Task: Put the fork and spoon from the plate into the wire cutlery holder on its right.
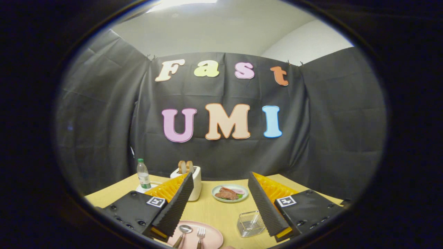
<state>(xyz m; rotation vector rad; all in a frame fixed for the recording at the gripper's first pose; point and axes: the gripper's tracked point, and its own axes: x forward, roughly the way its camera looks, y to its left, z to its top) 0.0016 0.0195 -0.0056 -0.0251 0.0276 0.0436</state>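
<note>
The gripper (219, 193) hangs above the table (214, 211) with fingers spread wide, clasping nothing. Nearest lies the pink plate (211, 240), bearing the spoon (183, 231) and fork (200, 235) side by side. Right of the plate stands the wire cutlery holder (250, 224). Beyond the plate sit a food dish (229, 192), toaster (193, 180) and bottle (143, 174).

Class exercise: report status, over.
Gripper open, holding nothing. Spoon and fork on pink plate between fingers. Wire holder empty, right of plate. Path unobstructed.
</note>
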